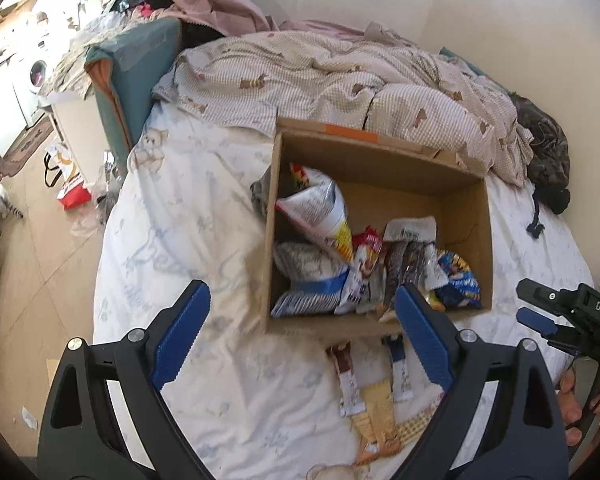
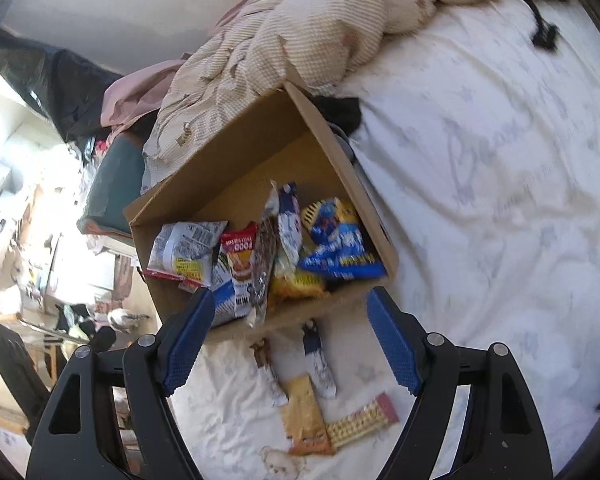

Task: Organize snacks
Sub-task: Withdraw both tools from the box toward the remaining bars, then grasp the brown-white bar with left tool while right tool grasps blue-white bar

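Note:
An open cardboard box sits on the white bed sheet and holds several snack packets, among them a white-and-red bag and a blue bag. The box also shows in the right wrist view, with the blue bag inside. Several snack bars lie on the sheet in front of the box: a brown-and-white bar, a tan bar, a waffle-pattern bar. My left gripper is open and empty above the box's near edge. My right gripper is open and empty above the bars.
A crumpled checked duvet lies behind the box. A dark garment lies at the bed's right. The right gripper's body shows at the left view's right edge. The floor on the left holds bags and clutter.

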A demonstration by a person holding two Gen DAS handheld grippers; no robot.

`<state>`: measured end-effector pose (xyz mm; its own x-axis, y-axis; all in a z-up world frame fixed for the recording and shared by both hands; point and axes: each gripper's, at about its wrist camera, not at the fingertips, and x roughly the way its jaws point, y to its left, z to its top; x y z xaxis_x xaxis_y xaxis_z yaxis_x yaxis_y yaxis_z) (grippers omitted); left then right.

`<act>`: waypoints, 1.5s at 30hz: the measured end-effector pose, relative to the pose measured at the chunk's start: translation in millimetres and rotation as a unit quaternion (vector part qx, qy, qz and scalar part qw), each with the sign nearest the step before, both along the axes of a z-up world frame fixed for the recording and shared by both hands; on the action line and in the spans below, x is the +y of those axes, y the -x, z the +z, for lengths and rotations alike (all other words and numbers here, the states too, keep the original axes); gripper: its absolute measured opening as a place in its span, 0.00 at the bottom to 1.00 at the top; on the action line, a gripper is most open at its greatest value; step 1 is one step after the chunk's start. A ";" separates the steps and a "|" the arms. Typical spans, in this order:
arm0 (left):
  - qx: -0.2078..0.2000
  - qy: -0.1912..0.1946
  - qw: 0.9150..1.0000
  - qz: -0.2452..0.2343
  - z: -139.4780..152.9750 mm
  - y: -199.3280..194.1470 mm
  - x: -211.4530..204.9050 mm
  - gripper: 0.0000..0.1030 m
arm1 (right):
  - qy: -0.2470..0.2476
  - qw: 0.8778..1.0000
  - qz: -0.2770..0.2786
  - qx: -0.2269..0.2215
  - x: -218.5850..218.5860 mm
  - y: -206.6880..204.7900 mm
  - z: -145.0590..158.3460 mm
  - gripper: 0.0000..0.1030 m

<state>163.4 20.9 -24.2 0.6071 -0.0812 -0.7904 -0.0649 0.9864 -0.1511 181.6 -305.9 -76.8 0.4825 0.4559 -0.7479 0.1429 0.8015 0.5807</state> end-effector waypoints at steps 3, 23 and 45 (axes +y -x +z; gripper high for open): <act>0.024 0.000 1.000 -0.010 -9.9 4.1 -0.3 0.89 | 0.008 1.000 -0.011 0.014 -2.3 8.9 -5.8 0.79; 0.193 0.007 0.979 -0.066 -139.8 0.0 -82.9 0.61 | 0.053 0.997 -0.005 0.060 -8.3 22.5 -32.9 0.79; 0.158 0.000 0.985 -0.073 -77.0 41.5 -48.4 0.14 | 0.070 0.995 0.033 0.067 21.4 18.6 -37.6 0.79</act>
